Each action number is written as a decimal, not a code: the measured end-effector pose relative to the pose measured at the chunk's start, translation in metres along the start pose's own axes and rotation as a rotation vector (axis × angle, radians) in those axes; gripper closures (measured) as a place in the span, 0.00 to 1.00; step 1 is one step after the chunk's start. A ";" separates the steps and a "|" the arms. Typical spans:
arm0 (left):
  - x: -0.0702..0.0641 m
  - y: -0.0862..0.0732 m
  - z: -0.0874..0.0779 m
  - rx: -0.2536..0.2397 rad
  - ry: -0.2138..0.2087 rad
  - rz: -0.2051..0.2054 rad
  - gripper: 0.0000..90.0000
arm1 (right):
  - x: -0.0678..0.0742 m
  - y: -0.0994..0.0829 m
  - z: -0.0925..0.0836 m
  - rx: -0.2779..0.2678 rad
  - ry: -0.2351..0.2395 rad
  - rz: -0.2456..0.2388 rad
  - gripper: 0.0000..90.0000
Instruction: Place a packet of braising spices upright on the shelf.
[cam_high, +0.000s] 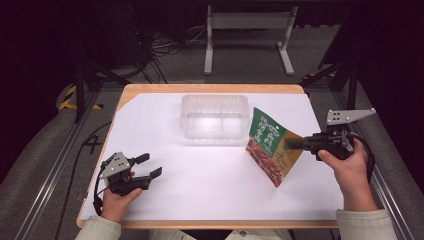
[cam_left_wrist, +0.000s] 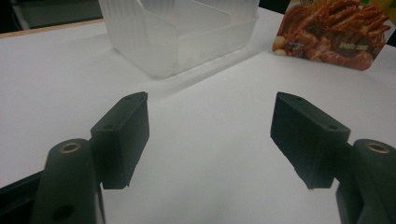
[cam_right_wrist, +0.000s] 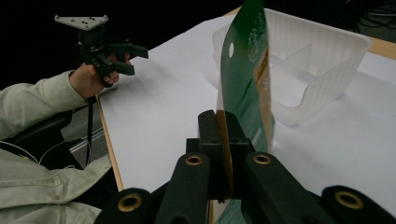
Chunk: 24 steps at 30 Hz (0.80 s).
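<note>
Right tongs (cam_high: 291, 144) clench the snack pouch (cam_high: 270, 146) above the table; left tongs (cam_high: 149, 165) gape empty.

A clear plastic bin (cam_high: 215, 117) with a divider stood on the white sheet (cam_high: 210, 175) covering the wooden tabletop (cam_high: 150, 89); beyond it stood a grey metal stand (cam_high: 247, 35) among loose cables (cam_high: 167, 47).

Your snack pouch (cam_high: 270, 146) near the desk's (cam_high: 165, 195) right edge, large pale characters on its green front, too blurred to read
</note>
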<state>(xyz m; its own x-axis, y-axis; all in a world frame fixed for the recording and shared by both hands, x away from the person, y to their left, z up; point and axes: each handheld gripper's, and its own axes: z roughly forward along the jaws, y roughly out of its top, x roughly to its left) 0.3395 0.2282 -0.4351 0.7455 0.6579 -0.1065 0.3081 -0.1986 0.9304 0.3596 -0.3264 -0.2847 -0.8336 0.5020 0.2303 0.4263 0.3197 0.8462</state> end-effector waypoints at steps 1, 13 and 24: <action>0.000 0.000 0.000 0.000 0.000 0.000 0.32 | 0.000 0.001 -0.001 -0.003 -0.002 0.001 1.00; 0.000 0.000 0.000 0.000 0.001 0.000 0.32 | -0.005 0.022 -0.008 -0.021 -0.025 0.001 1.00; 0.001 0.000 0.000 -0.004 0.001 0.005 0.32 | -0.002 0.044 -0.004 -0.031 -0.008 -0.014 1.00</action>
<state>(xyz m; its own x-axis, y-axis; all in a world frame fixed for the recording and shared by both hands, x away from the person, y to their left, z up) 0.3397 0.2289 -0.4350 0.7461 0.6580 -0.1015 0.3023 -0.1988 0.9323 0.3792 -0.3164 -0.2460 -0.8363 0.5045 0.2145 0.4035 0.3017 0.8638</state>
